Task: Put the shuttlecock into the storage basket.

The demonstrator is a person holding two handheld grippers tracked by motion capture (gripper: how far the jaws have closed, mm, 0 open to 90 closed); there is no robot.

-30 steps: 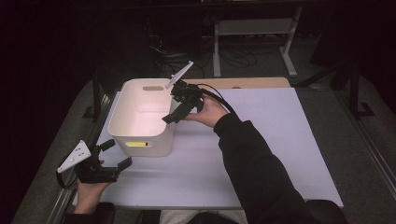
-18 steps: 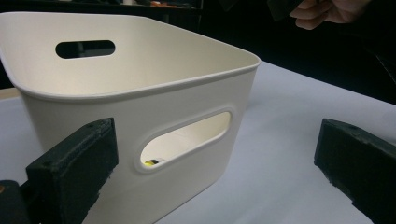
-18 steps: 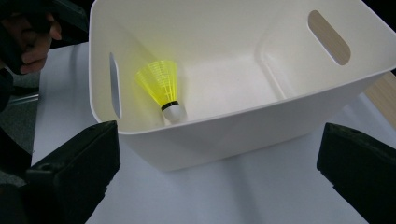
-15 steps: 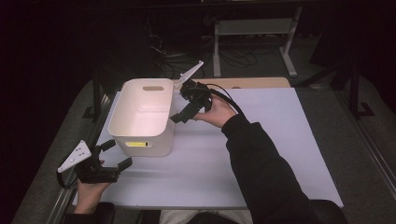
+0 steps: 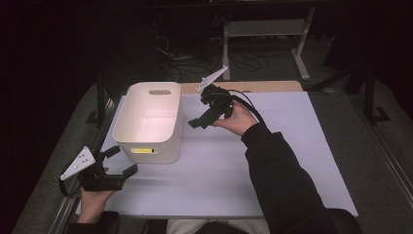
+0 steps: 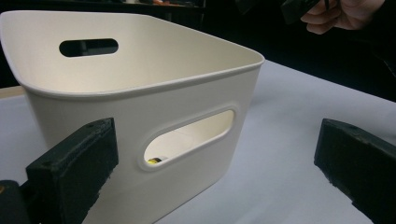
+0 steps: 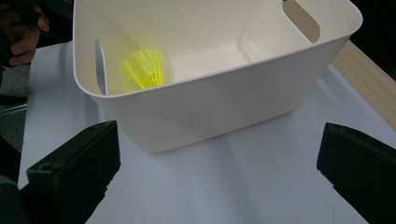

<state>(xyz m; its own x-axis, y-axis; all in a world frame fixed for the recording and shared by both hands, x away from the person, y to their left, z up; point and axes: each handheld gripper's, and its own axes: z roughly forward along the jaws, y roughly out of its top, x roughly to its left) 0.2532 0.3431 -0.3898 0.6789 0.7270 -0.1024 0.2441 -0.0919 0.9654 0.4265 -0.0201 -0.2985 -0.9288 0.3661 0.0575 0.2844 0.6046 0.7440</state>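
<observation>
My right gripper has backed off from over the white bin: a second ago it hung above the bin's right rim, half a second ago at the rim's edge, and now it sits clear of the bin's right wall, raised above the mat. My left gripper has not shifted; it rests by the bin's near-left corner, just beside the near wall.

Reading: the withdrawal with nothing between the jaws suggests the drop is done. The yellow shuttlecock lies inside the bin, so the placing step looks complete and what remains is to pull clear.

Fingers: on the right gripper they are spread wide, nothing pinched, the bin's outer wall framed in the gap in the right gripper view. On the left gripper they are spread wide too, empty, pointed at the bin's near wall and its handle slot.

The shuttlecock: bright translucent yellow, a ribbed flared skirt of mesh-like plastic. It lies on its side on the bin floor, against the wall that carries the near handle slot. A sliver of yellow shows through that slot in the left gripper view. I cannot make out its cork end.

The bin: upright, plain white, rounded corners, an oval slot in each end wall, a small yellow label on the near wall. It stands on the pale mat.
</observation>
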